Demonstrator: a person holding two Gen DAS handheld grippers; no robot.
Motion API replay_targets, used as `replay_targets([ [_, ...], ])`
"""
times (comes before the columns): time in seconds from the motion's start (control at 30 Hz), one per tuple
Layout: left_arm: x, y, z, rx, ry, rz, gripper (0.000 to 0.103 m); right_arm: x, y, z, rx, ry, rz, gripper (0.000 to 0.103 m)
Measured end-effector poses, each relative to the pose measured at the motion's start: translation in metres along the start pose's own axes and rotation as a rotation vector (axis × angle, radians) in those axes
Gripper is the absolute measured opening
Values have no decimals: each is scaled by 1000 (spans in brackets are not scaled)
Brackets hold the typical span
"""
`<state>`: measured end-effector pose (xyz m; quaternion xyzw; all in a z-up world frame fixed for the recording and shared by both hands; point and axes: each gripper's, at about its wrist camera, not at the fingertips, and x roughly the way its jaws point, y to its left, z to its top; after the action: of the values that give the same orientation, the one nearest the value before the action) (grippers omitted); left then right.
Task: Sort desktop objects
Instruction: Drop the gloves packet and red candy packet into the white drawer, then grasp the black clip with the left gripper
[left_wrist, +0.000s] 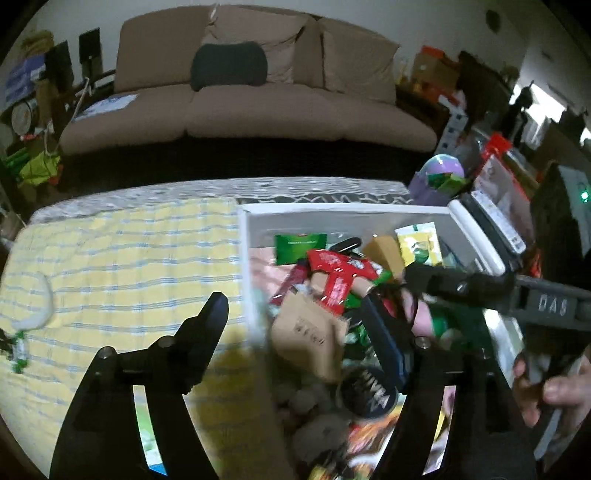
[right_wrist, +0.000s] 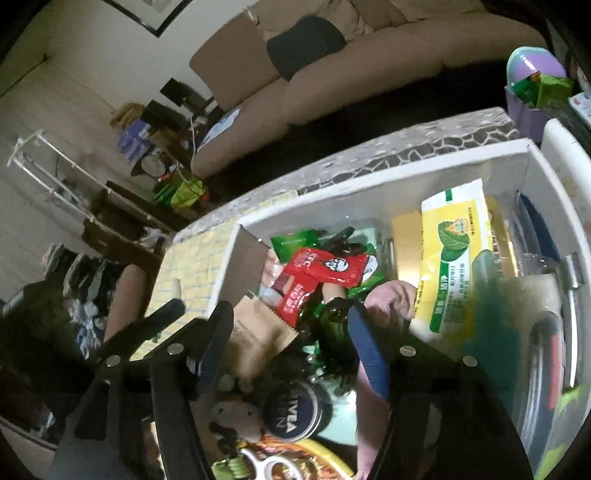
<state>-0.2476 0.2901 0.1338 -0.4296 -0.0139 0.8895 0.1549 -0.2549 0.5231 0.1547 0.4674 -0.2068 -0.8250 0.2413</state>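
A white box (left_wrist: 332, 211) (right_wrist: 388, 166) holds a heap of small objects: red KFC sachets (left_wrist: 338, 275) (right_wrist: 321, 273), a brown paper packet (left_wrist: 306, 332) (right_wrist: 258, 328), a green packet (left_wrist: 300, 246), a yellow-green pack (right_wrist: 456, 258) and a dark Nivea tin (left_wrist: 369, 387) (right_wrist: 291, 415). My left gripper (left_wrist: 295, 314) is open over the box's left wall. My right gripper (right_wrist: 291, 332) is open above the heap, empty; it enters the left wrist view from the right (left_wrist: 461, 286).
A yellow checked cloth (left_wrist: 122, 266) covers the table left of the box, with a small white item (left_wrist: 33, 306) on it. A purple container (left_wrist: 439, 177) (right_wrist: 532, 85) stands behind the box. A sofa (left_wrist: 258, 99) lies beyond.
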Motion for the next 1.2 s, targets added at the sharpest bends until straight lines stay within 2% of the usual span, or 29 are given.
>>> replay_targets([
  [0.07, -30, 15, -4, 3, -41, -9, 72, -13, 9, -2, -19, -25, -2, 67],
  [0.2, -81, 60, -15, -13, -93, 35, 74, -36, 47, -10, -89, -42, 5, 67],
  [0.33, -125, 130, -40, -48, -132, 145, 85, -37, 96, -17, -160, -26, 3, 70],
  [0.53, -160, 242, -84, -137, -124, 288, 91, -15, 165, -26, -227, -10, -1, 75],
  [0.6, -161, 283, -99, -179, -109, 335, 91, -1, 190, -29, -253, 2, 2, 75],
  [0.7, -154, 329, -117, -238, -90, 352, 91, 26, 223, -37, -284, 25, 21, 79],
  [0.8, -142, 367, -128, -295, -71, 354, 103, 59, 248, -47, -304, 51, 39, 80],
  [0.83, -136, 377, -131, -306, -68, 347, 103, 71, 254, -50, -309, 60, 44, 80],
  [1.03, -97, 406, -131, -329, -29, 349, 103, 146, 278, -69, -293, 112, 112, 85],
  [1.2, -83, 433, -133, -424, -59, 280, 103, 205, 304, -86, -358, 137, 116, 85],
])
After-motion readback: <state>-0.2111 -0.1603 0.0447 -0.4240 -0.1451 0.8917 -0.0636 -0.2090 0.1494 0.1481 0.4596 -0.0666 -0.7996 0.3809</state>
